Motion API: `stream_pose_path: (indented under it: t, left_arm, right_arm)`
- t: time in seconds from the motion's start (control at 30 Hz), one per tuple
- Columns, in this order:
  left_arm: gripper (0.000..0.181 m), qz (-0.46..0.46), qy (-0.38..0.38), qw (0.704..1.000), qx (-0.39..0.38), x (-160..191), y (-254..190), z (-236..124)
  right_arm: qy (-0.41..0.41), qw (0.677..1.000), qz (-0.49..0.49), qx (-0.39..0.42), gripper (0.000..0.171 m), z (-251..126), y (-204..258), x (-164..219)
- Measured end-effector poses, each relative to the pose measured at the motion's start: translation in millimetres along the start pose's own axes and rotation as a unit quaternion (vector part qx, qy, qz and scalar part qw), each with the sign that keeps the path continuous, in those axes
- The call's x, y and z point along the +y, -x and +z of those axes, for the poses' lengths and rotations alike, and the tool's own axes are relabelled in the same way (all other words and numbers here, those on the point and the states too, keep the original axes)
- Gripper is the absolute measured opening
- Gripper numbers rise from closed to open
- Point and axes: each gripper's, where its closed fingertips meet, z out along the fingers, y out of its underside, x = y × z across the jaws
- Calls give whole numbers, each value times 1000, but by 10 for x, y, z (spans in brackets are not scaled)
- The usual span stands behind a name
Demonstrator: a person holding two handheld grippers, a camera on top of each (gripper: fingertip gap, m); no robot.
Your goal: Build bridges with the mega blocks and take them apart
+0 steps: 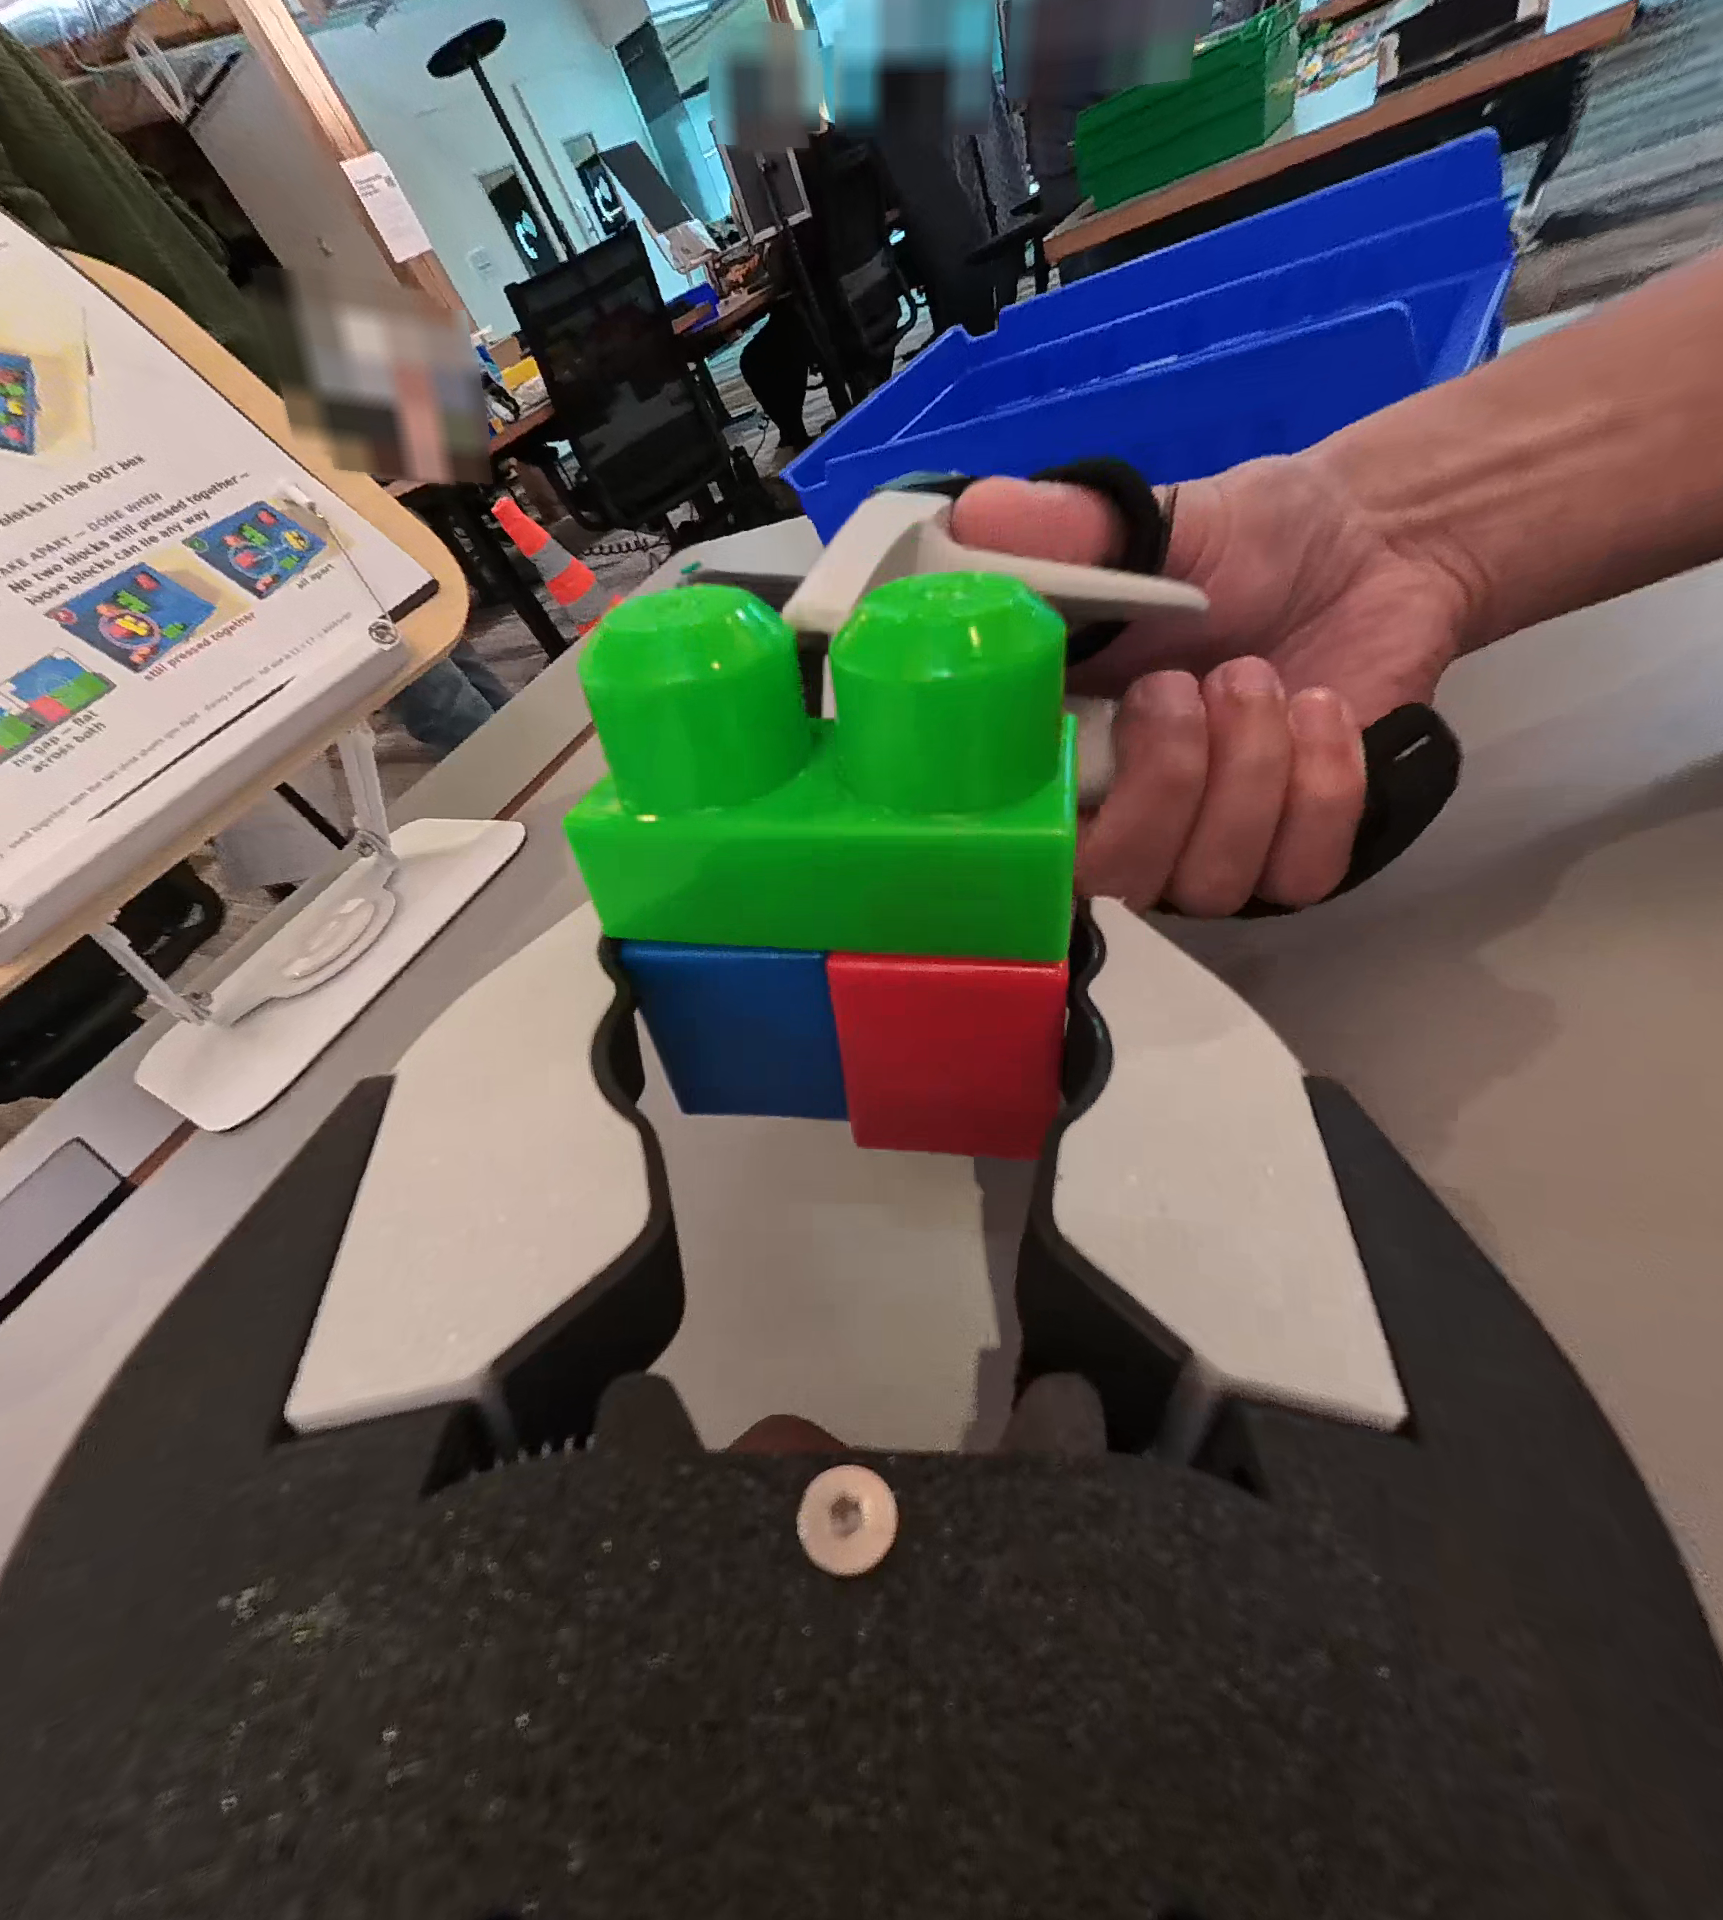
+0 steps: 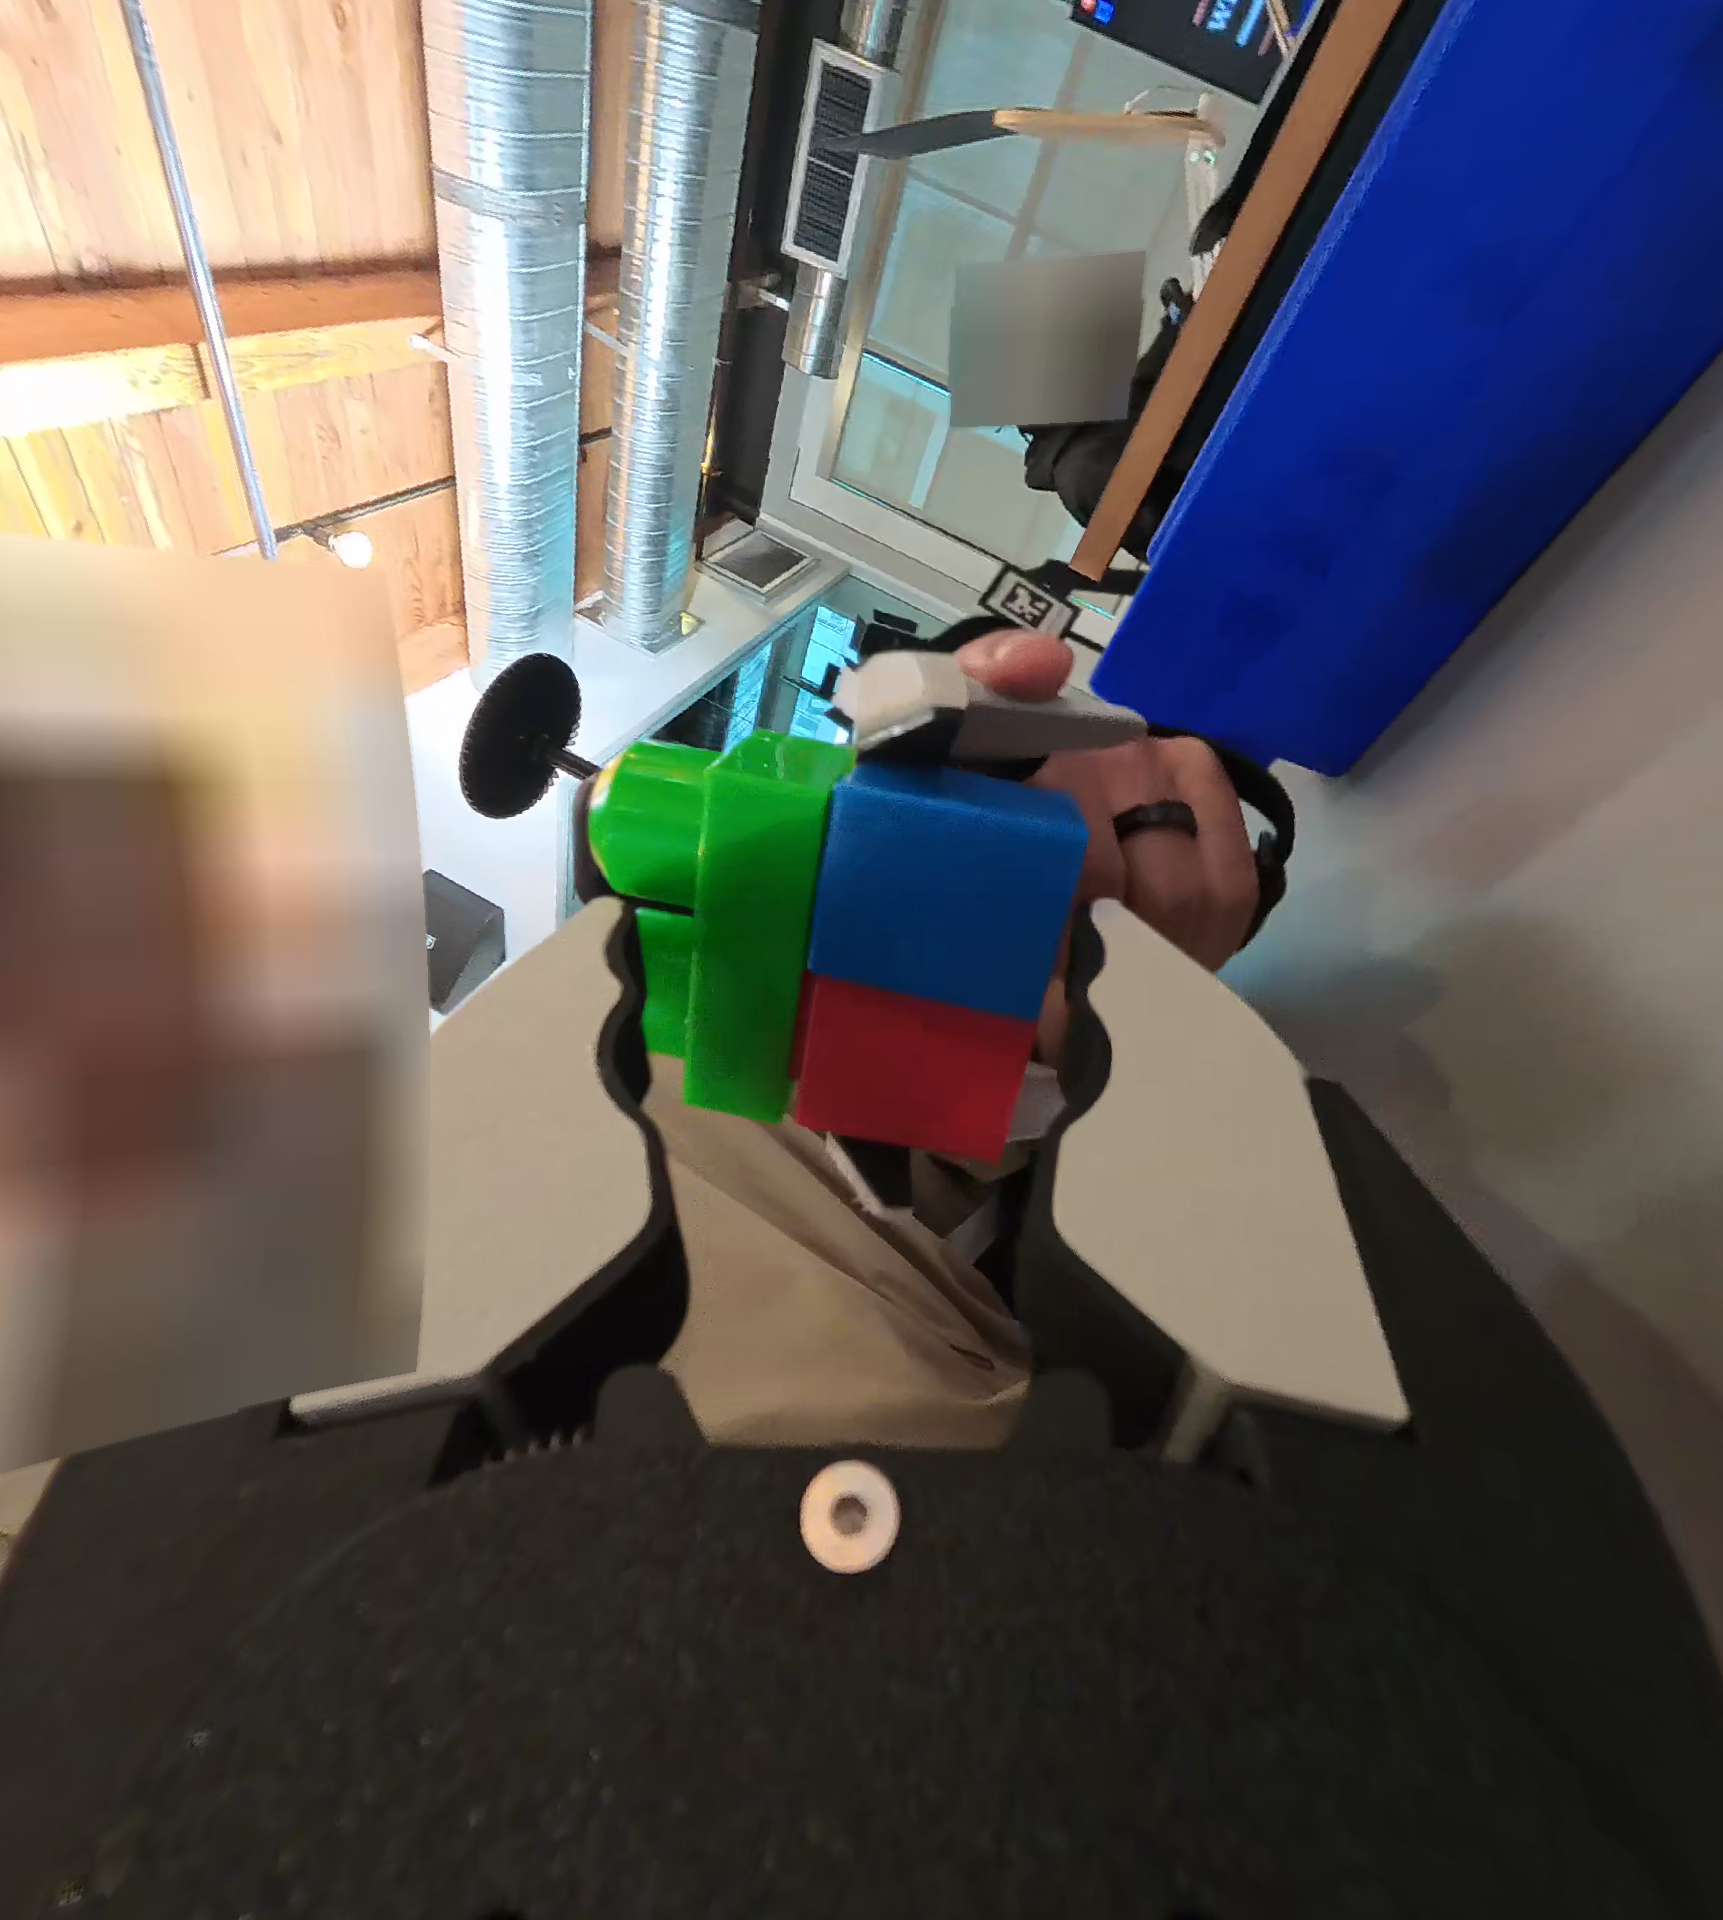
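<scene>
The right gripper [image 2: 852, 1023] had its jaws closed on a stack: green block [image 2: 748, 935] against blue block [image 2: 945, 894] and red block [image 2: 909, 1070] (side by side). A hand [image 2: 1179, 842] showed behind.

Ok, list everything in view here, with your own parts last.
green block: one, green, two studs, on top of the blue and red blocks
blue block: one, blue, under the green, left half
red block: one, red, beside the blue
bins: nested, blue, far side of the table
table: one, grey
instruction sheet: one, white, on a stand at left
traffic cone: one, orange and white, on the floor beyond
left gripper: jaws shut on the blue and red pair
right gripper: jaws clamped across the stack
right hand: behind the blocks
</scene>
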Motion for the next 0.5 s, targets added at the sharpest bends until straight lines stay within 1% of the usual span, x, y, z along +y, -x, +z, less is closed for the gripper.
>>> stream_pose_path:
  t: [0.07, 0.1, 0.2, 0.23, 0.5]
  left_arm:
    - [79, 21, 1, 1000, -14, 6, 21, -9]
    - [79, 28, 6, 999, -15, 13, 20, -10]
    - [79, 41, 8, 999, -18, 15, -1, 5]
    - [79, 41, 8, 999, -19, 13, -4, 15]
    - [79, 34, 23, 999, -14, 48, 17, 37]
  right_arm:
    - [-1, 1000, -2, 15, 86, -21, -20, 9]
    - [3, 1000, -9, 28, 85, -27, -39, 21]
    - [12, 999, -19, 34, 68, 1, -10, 46]
    - [12, 999, -19, 31, 65, 15, 5, 47]
    - [-4, 1000, -5, 29, 63, -11, -26, 21]
